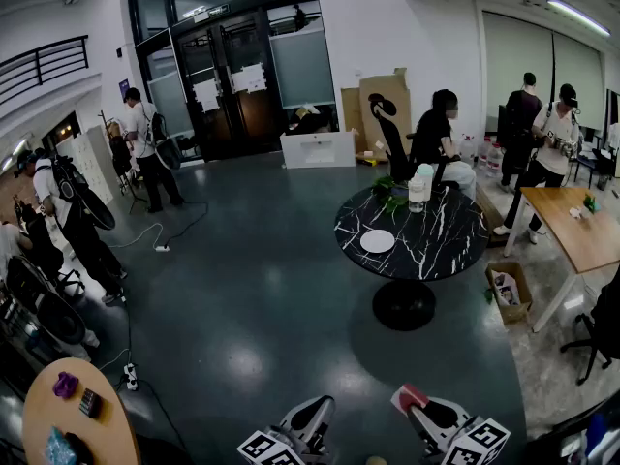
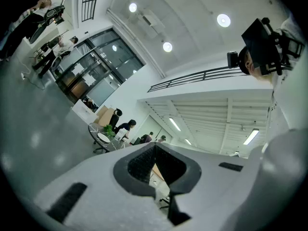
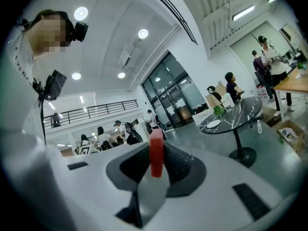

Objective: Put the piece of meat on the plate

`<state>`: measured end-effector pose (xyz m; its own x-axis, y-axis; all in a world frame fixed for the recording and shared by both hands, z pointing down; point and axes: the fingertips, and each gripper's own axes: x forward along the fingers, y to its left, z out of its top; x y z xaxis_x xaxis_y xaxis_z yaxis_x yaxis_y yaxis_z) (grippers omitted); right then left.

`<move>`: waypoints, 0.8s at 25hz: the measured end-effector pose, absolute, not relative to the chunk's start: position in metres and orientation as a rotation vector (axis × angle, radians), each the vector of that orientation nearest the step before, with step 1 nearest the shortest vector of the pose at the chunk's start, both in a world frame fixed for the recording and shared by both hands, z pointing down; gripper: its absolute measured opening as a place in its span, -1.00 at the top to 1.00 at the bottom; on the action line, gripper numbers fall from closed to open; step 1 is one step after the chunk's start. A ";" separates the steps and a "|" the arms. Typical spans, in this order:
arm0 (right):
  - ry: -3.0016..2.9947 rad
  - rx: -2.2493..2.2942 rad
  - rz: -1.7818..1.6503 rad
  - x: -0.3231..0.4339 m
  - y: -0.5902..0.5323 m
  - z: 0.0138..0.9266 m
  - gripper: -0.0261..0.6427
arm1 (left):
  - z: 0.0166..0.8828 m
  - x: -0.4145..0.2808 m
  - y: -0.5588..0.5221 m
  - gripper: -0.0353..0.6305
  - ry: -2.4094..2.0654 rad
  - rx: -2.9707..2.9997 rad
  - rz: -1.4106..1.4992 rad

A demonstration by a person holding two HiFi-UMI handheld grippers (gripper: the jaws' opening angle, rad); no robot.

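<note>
A red block, the piece of meat (image 3: pixel 156 153), stands upright between the pads of my right gripper (image 3: pixel 156 148), which is shut on it. In the head view the right gripper (image 1: pixel 413 398) shows at the bottom edge with the meat (image 1: pixel 409 394) at its tip. My left gripper (image 1: pixel 315 410) is beside it, and in its own view the left gripper (image 2: pixel 155 150) has its pad tips together with nothing between them. The white plate (image 1: pixel 377 241) lies empty on a round black marble table (image 1: pixel 441 250) well ahead of both grippers. The plate (image 3: pixel 213 124) looks small and far in the right gripper view.
A jug (image 1: pixel 419 188) and a plant (image 1: pixel 388 190) stand on the marble table, where a person sits at the far side. A wooden table (image 1: pixel 581 231) and a cardboard box (image 1: pixel 510 292) are to the right. A round wooden table (image 1: pixel 73 419) is near left. Several people stand around; dark floor lies between.
</note>
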<state>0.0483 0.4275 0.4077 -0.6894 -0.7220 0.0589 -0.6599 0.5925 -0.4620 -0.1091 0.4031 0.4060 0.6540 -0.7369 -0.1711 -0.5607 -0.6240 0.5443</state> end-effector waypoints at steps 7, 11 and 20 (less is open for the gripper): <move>2.701 -1.178 -0.638 0.064 0.357 0.401 0.67 | 0.398 -0.087 0.337 0.87 -1.039 2.453 -0.535; 2.689 -1.189 -0.639 0.076 0.331 0.405 0.67 | 0.403 -0.071 0.311 0.87 -1.026 2.450 -0.537; 2.666 -1.190 -0.675 0.092 0.293 0.410 0.67 | 0.409 -0.056 0.276 0.87 -1.025 2.425 -0.528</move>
<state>0.0920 0.2927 0.4098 -0.6759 -0.7353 0.0493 -0.6701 0.5854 -0.4563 -0.0562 0.2761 0.4088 0.6501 -0.7409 -0.1686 -0.5675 -0.6209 0.5408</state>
